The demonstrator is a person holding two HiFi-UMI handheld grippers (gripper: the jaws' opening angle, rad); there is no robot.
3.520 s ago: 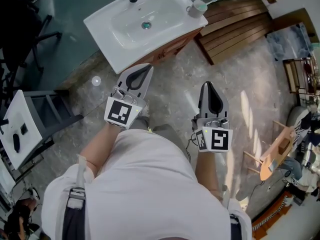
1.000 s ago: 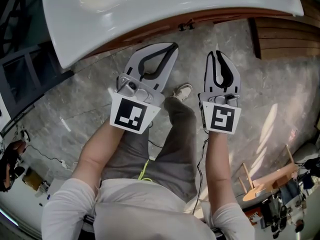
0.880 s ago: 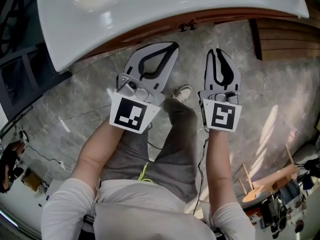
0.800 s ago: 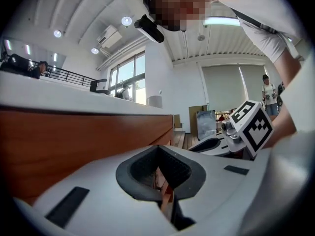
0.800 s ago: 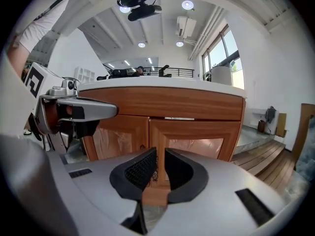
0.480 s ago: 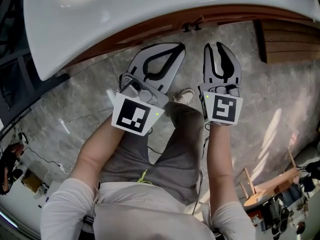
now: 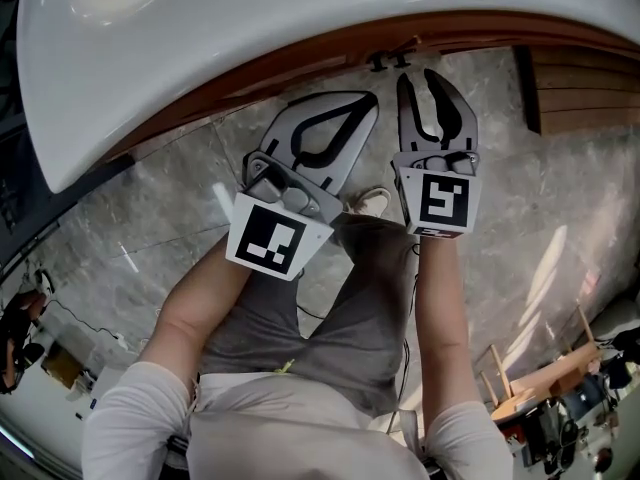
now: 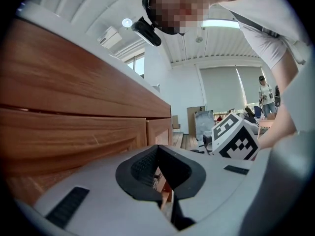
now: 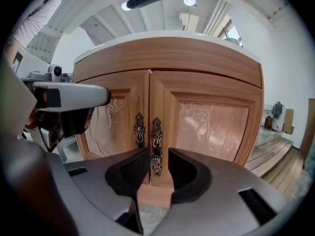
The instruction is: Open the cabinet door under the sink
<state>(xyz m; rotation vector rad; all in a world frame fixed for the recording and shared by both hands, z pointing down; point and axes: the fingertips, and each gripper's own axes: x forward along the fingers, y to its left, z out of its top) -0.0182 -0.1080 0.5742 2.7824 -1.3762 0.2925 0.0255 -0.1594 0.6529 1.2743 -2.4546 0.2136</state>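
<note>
1. Sink (image 7: 300, 28): white basin, seen from above, spanning the top of the head view and overhanging the cabinet.

2. Cabinet (image 9: 167, 58): warm brown wood, directly under the sink. It has two doors, left door (image 9: 110, 117) and right door (image 9: 216, 122), each with a glossy inset panel. Both are shut and meet along a centre seam.

3. Handles: two ornate dark metal pulls, upright, side by side at the seam, left handle (image 9: 139, 130) and right handle (image 9: 156, 144). In the head view they show as small dark fittings at the cabinet edge (image 7: 390, 60).

4. Right gripper (image 9: 158, 167): grey body, black pads, jaws apart. It faces the doors squarely, and the right handle's lower end shows in the gap between the jaws; whether a pad touches it cannot be told. In the head view its tips (image 7: 417, 78) lie just below the handles. It carries a marker cube (image 7: 437, 200).

5. Left gripper (image 8: 158, 150): jaws together at the tips, nothing clamped, only wood visible through the loop behind them. It sits close beside the cabinet front, left of the right gripper (image 7: 365, 103).

6. Floor (image 7: 150, 208): grey marbled stone.

7. Shoe (image 7: 372, 201): pale, on the floor between the grippers.
</note>
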